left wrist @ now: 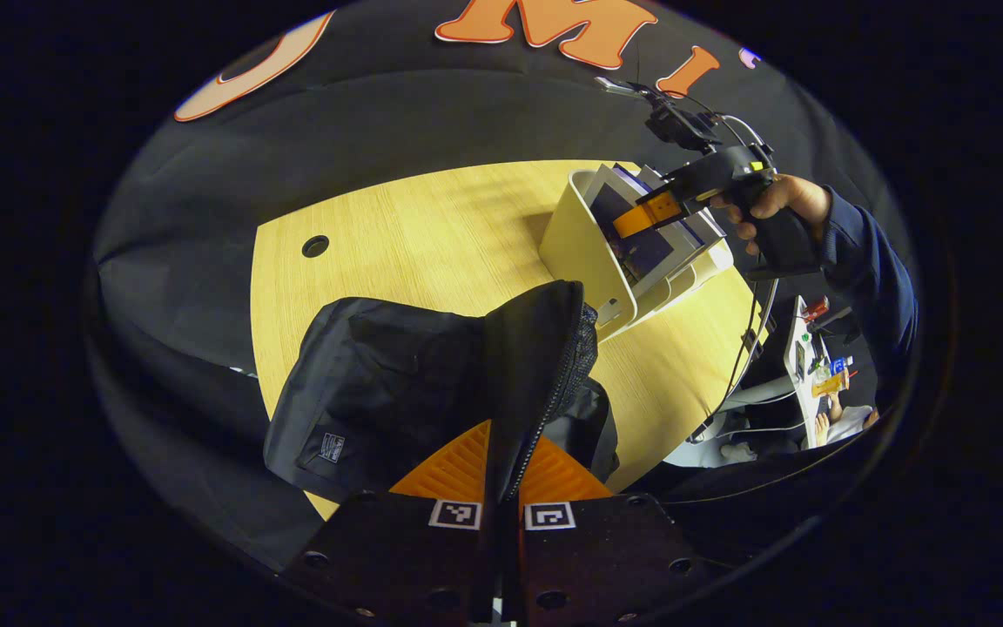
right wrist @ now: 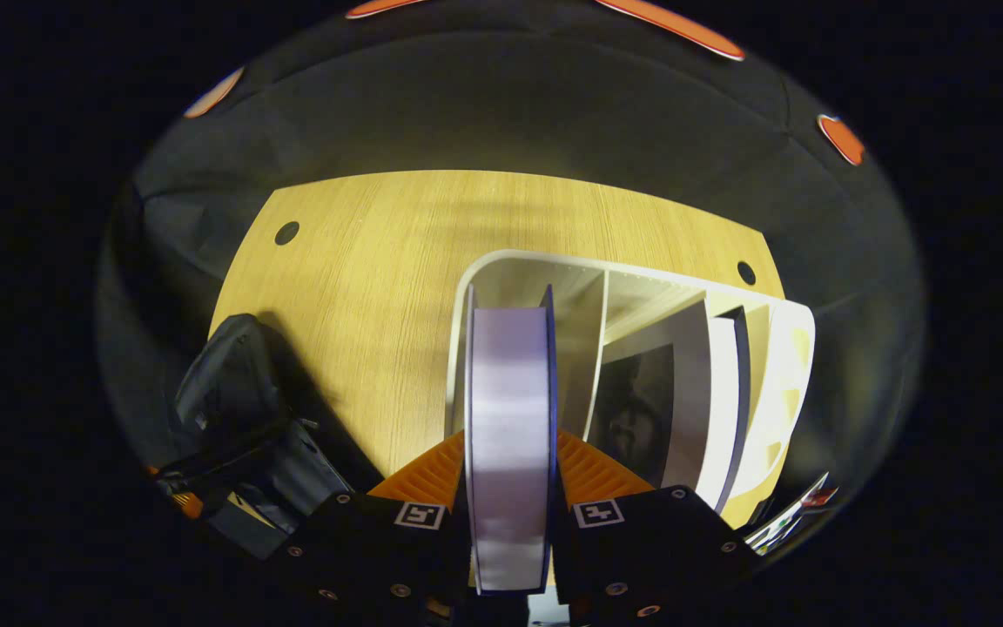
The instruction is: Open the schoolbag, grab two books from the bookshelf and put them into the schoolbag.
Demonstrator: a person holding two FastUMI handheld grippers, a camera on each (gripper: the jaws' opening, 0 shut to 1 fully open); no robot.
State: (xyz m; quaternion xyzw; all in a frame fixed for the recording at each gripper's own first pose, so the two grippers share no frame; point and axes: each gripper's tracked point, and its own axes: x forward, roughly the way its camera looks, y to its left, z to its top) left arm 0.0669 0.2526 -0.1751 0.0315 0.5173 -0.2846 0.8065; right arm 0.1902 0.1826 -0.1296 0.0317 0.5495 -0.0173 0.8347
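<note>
Right claw [right wrist: 510, 501] clamps a book [right wrist: 510, 435] upright by its pale page edge, in the leftmost slot of the cream bookshelf [right wrist: 632, 279]. Left claw [left wrist: 501, 488] pinches the black schoolbag [left wrist: 397, 383] flap. Both stand on a light wooden tabletop [right wrist: 397, 261] before black cloth.

This looks like a recording booth inside a lab or office. Black cloth [right wrist: 510, 104] hangs as a wall behind a light wooden table [right wrist: 397, 261] with round cable holes. Past the table edge, a white desk [left wrist: 802, 366] carries small cluttered items, and cables [left wrist: 750, 348] hang down.
</note>
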